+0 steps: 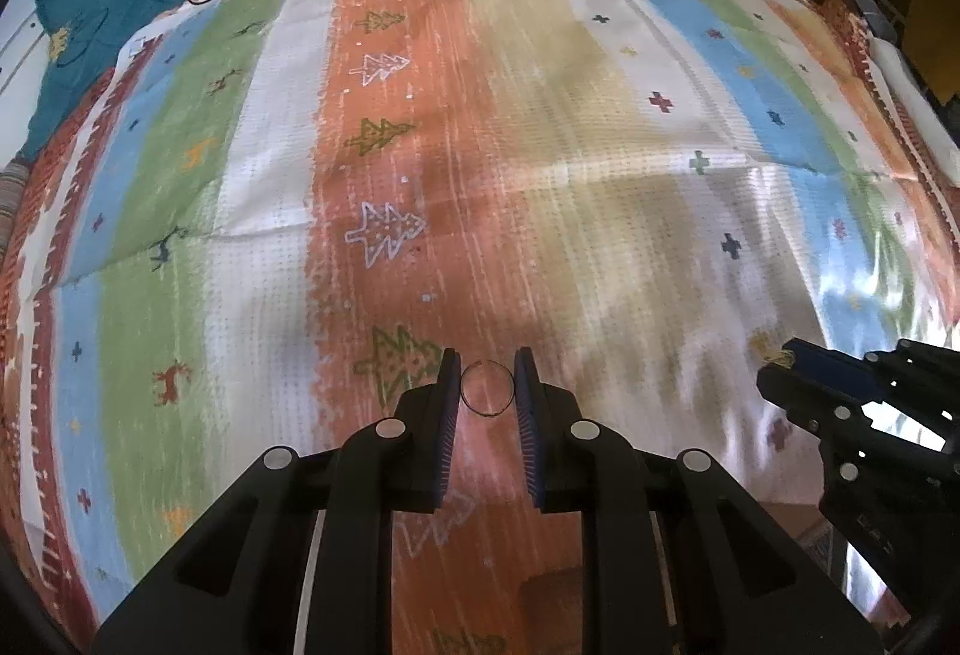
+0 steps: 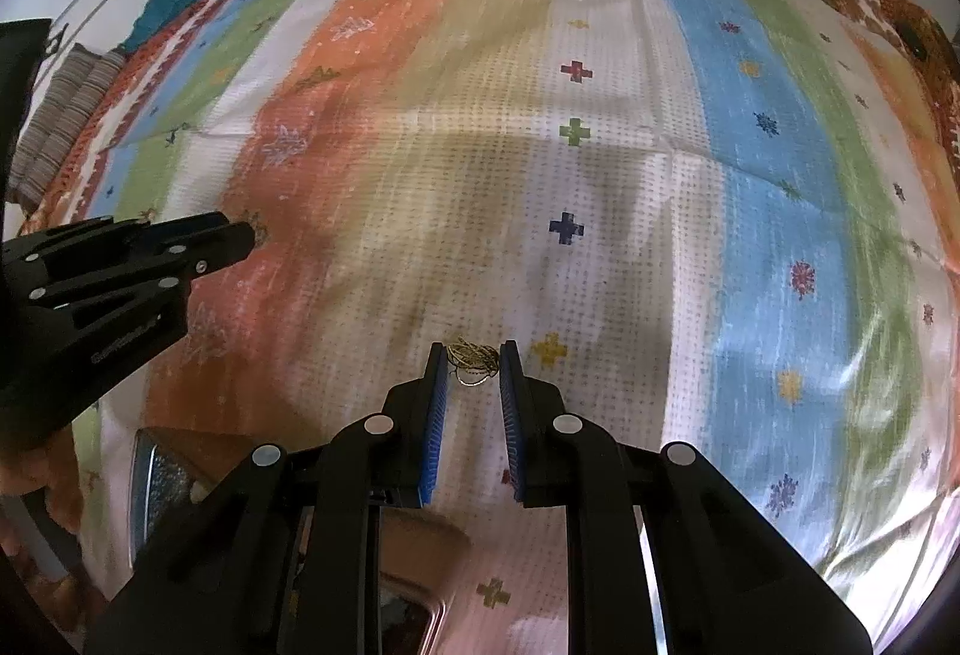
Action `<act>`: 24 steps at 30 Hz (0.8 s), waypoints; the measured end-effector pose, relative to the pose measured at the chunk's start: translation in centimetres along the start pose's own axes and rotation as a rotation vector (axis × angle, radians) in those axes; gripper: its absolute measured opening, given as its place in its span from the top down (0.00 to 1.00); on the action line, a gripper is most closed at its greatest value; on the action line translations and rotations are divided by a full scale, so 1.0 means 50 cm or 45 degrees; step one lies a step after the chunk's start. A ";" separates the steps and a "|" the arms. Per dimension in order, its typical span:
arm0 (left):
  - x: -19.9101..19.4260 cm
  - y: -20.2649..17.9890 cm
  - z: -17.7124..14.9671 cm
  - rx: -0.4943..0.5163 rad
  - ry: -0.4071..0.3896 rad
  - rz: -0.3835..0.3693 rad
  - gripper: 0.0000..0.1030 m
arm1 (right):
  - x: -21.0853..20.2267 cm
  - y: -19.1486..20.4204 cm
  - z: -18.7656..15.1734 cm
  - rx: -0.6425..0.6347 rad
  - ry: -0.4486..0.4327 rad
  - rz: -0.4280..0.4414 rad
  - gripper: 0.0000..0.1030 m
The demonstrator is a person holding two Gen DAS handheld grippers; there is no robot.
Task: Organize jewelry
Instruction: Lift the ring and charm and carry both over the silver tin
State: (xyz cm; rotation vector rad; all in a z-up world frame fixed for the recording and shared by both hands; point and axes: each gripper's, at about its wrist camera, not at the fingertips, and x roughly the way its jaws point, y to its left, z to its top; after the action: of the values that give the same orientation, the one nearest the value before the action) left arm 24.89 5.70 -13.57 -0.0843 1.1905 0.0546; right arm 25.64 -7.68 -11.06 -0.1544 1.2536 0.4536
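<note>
Both grippers are pinching jewelry above the striped cloth.

Left wrist view: the left gripper (image 1: 486,382) is clamping a thin ring (image 1: 487,388) between its blue pads, nearly closed, the ring standing on edge over the orange stripe of the cloth (image 1: 420,175). The right gripper (image 1: 798,373) is showing at the right edge with something gold at its tips.
Right wrist view: the right gripper (image 2: 474,358) is squeezing a bunched gold chain (image 2: 473,358), nearly closed. This looks like the pick-up step; the next move probably calls for carrying each piece to a container, none clearly visible here.
</note>
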 end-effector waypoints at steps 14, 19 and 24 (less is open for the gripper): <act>-0.067 -0.015 -0.023 0.007 -0.054 -0.021 0.83 | -0.052 0.030 -0.020 -0.037 -0.082 -0.040 0.82; -0.089 -0.023 -0.041 0.019 -0.072 -0.020 0.83 | -0.076 0.036 -0.035 -0.051 -0.110 -0.073 0.82; -0.134 -0.037 -0.055 0.030 -0.122 -0.053 0.83 | -0.118 0.046 -0.051 -0.060 -0.165 -0.059 0.82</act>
State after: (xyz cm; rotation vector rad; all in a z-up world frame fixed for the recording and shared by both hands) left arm 20.02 3.63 -8.27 -0.0849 1.0933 0.0082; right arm 21.04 -7.97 -6.02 -0.1905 1.1106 0.4462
